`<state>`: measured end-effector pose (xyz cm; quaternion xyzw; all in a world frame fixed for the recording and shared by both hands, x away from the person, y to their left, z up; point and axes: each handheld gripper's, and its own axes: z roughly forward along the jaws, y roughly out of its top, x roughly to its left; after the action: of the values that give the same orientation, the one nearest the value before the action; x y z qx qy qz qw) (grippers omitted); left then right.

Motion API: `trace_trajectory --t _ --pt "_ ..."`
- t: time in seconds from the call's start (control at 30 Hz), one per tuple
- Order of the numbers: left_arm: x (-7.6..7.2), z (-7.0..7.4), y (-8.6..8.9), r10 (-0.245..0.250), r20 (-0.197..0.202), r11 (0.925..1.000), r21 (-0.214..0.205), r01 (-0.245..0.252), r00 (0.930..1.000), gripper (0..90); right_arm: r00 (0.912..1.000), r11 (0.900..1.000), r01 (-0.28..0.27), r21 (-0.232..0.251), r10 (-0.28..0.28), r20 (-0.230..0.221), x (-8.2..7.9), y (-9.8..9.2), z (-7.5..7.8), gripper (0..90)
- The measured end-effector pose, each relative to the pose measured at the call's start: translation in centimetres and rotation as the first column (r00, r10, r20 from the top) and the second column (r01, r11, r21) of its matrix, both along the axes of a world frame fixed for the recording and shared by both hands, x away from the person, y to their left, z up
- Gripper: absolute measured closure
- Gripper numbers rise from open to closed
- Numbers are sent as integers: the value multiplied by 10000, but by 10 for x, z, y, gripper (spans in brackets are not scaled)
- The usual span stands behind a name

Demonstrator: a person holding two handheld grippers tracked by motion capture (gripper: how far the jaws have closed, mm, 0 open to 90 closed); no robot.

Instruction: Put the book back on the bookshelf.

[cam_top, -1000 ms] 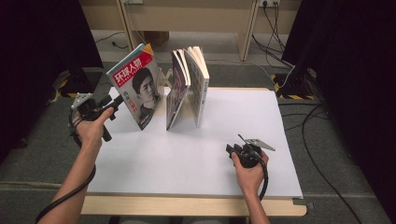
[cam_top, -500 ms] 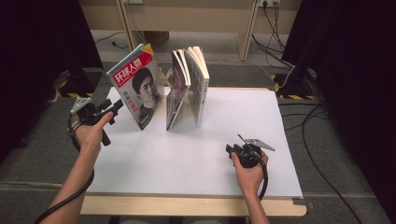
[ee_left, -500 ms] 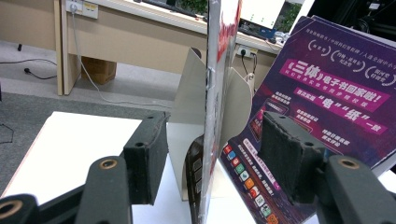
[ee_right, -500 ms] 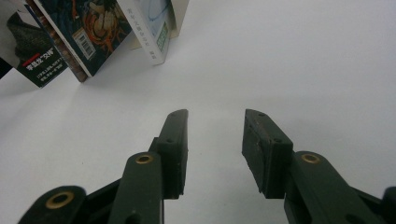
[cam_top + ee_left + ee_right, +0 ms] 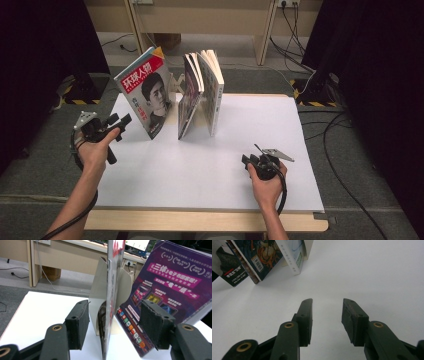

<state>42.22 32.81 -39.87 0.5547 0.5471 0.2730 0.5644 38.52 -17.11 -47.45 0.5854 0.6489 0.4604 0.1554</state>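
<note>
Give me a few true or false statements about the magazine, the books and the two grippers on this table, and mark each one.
1. The magazine stands upright on the table. True.
2. The left gripper is clamped on the magazine. False: its jaws are open, the magazine's edge between them with gaps on both sides.
3. The right gripper holds a book. False: its jaws are open and empty over the white tabletop.
4. Two books lean together right of the magazine. True.

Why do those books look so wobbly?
The two books stand tilted, leaning together at the top like a tent, splayed at the bottom. The magazine slants on its edge between the open left gripper's pads, untouched. Nothing looks torn or spilled.
</note>
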Motion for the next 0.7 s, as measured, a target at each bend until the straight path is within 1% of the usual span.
trace_trajectory --t 0.07,0.27,0.3,0.37,0.47,0.7 --pt "-4 -2 -1 -87 -9 9999 -66 87 10000 400 10000 10000 43 60 -43 -50 0 1 0 610" --pt "-14 -9 1 -168 -158 9998 54 169 9997 397 10000 10000 24 38 -24 -35 0 1 1 610" --pt "-16 -10 2 -207 -195 9998 42 208 9996 396 10000 10000 -5 -38 5 2 0 0 0 610" --pt "-20 -13 2 -258 -252 9996 56 259 9994 395 10000 10000 20 11 -20 -38 0 1 1 610" --pt "-25 -17 4 -283 -270 9996 84 285 9992 394 10000 10000 -10 -61 10 -6 0 1 1 610" --pt "-36 -28 8 -268 -484 9995 126 274 9985 392 10000 10000 3 -6 -3 -18 -1 2 1 610"
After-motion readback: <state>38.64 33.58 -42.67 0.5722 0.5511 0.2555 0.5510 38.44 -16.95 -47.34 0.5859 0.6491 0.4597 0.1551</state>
